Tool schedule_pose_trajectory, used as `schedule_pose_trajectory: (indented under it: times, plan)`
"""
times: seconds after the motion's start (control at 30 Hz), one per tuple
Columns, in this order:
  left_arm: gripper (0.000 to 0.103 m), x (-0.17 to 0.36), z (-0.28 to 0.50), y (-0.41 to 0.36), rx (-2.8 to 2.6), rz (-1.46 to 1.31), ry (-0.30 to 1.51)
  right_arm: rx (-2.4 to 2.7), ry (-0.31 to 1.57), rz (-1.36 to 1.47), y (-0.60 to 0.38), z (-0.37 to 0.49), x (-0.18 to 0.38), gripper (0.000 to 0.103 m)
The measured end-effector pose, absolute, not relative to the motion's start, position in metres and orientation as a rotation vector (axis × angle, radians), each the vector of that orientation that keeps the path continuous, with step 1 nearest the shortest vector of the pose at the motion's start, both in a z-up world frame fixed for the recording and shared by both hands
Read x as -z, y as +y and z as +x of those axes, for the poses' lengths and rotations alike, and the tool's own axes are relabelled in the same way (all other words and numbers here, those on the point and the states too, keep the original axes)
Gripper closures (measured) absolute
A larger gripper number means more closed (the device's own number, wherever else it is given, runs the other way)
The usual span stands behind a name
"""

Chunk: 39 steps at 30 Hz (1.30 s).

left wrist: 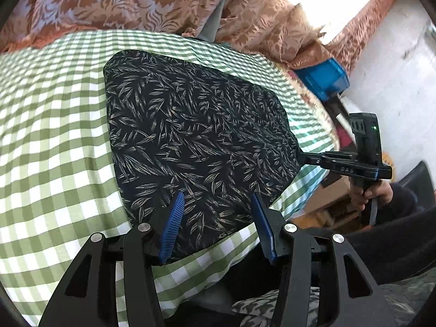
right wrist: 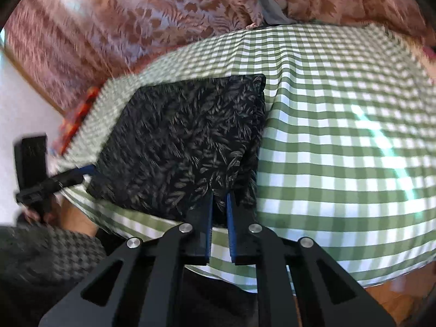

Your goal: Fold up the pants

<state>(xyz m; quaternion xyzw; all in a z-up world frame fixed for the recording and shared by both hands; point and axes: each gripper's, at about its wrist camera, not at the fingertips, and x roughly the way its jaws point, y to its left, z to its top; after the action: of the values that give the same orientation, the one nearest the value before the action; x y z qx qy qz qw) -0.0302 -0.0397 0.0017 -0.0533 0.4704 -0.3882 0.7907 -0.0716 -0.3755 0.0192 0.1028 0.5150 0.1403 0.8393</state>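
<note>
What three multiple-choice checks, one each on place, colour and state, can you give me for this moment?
1. The pants lie on: A the floor; B the checked cloth; C a chair.
2. The cloth's checks are: A red and white; B blue and white; C green and white.
3. The left gripper is: A open; B shut on the pants; C out of view.
Key: B, the pants lie spread on the cloth; C, green and white squares show; A, its fingers stand wide apart.

Both wrist views look closely down on the pants (left wrist: 196, 136).
</note>
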Motion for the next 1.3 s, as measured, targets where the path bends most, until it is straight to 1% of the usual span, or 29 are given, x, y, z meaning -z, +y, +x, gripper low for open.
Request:
schedule_pose_trajectory:
  times: [0.13, 0.2, 0.43, 0.6, 0.7, 0.8, 0.87, 1.0, 1.07, 1.1, 1.3]
  plan:
    - [0.053, -0.005, -0.028, -0.041, 0.823, -0.099, 1.01, -0.268, 1.105, 0.19, -0.375, -0.076, 0.009, 0.094]
    - [0.053, -0.011, -0.029, -0.04, 0.806, -0.099, 0.996, -0.272, 1.102, 0.223, -0.381, -0.076, 0.009, 0.094]
    - [0.051, -0.031, -0.018, -0.029, 0.643, -0.045, 0.94, -0.278, 1.111, 0.199, -0.375, -0.076, -0.001, 0.09]
    - [0.051, -0.03, -0.002, -0.023, 0.542, -0.043, 0.942, -0.255, 1.051, 0.18, -0.37, -0.068, -0.024, 0.078]
    - [0.051, -0.029, 0.005, -0.025, 0.501, -0.03, 0.946, -0.247, 1.003, 0.208, -0.371, -0.057, -0.036, 0.065]
    - [0.051, -0.028, 0.01, -0.027, 0.475, -0.02, 0.947, -0.257, 0.97, 0.255, -0.37, -0.037, -0.042, 0.06]
    - [0.051, -0.029, 0.014, -0.026, 0.462, -0.016, 0.949, -0.258, 0.96, 0.288, -0.366, -0.022, -0.042, 0.053]
    - [0.051, -0.026, 0.025, -0.026, 0.444, -0.017, 0.96, -0.226, 0.977, 0.332, -0.36, 0.012, -0.031, 0.053]
    - [0.043, -0.024, 0.031, -0.025, 0.433, -0.024, 0.969, -0.21, 0.976, 0.35, -0.36, 0.023, -0.027, 0.053]
    - [0.041, -0.023, 0.033, -0.025, 0.431, -0.027, 0.97, -0.212, 0.974, 0.371, -0.361, 0.026, -0.025, 0.053]
    - [0.041, -0.012, 0.047, -0.027, 0.413, -0.034, 0.996, -0.202, 0.984, 0.378, -0.356, 0.044, -0.01, 0.053]
